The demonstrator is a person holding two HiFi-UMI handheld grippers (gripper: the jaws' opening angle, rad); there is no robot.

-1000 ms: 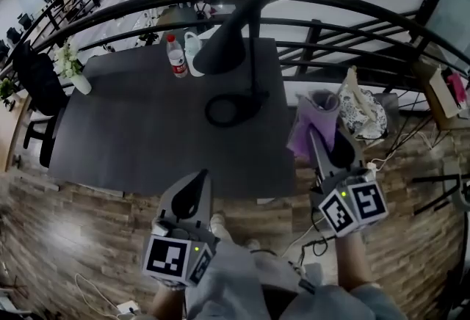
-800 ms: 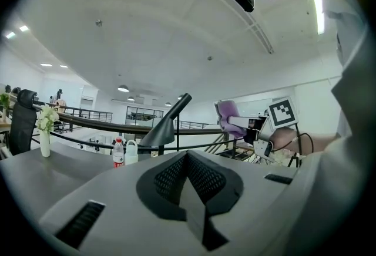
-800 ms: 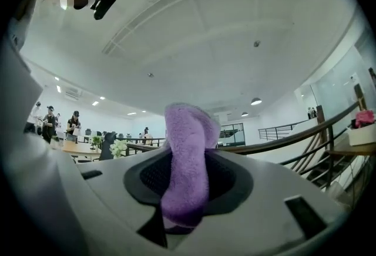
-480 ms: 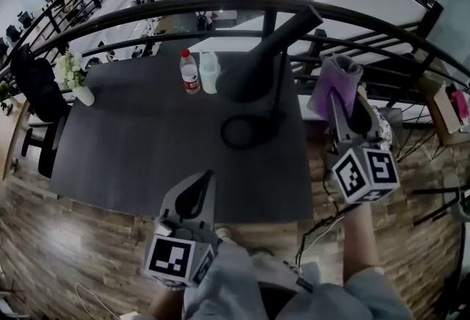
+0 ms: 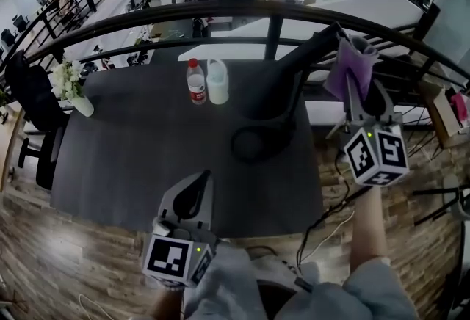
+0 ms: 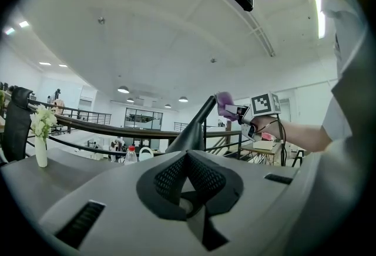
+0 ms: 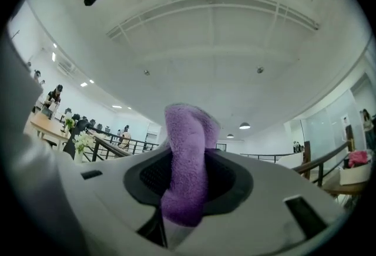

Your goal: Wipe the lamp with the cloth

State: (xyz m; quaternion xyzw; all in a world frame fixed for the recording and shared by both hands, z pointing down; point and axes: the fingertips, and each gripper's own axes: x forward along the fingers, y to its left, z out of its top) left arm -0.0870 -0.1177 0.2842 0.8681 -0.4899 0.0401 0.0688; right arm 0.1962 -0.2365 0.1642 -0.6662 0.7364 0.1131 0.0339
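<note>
A black desk lamp (image 5: 283,87) stands on the dark table (image 5: 147,142), its ring base (image 5: 258,141) near the table's right edge and its cone shade tilted up to the right. My right gripper (image 5: 358,65) is shut on a purple cloth (image 5: 351,65), raised beside the top end of the lamp's shade; whether the cloth touches it I cannot tell. The cloth (image 7: 189,161) fills the jaws in the right gripper view. My left gripper (image 5: 194,194) hangs shut and empty over the table's near edge. The lamp (image 6: 194,128) shows beyond it in the left gripper view.
A red-labelled bottle (image 5: 196,82) and a clear jug (image 5: 217,81) stand at the back of the table. A white vase of flowers (image 5: 73,87) sits at the far left. A black railing (image 5: 220,10) runs behind the table, and cables lie on the wooden floor (image 5: 66,252).
My right gripper has lifted the purple cloth from beside the table's right edge up and forward to the top of the lamp's shade. The left gripper has stayed put.
</note>
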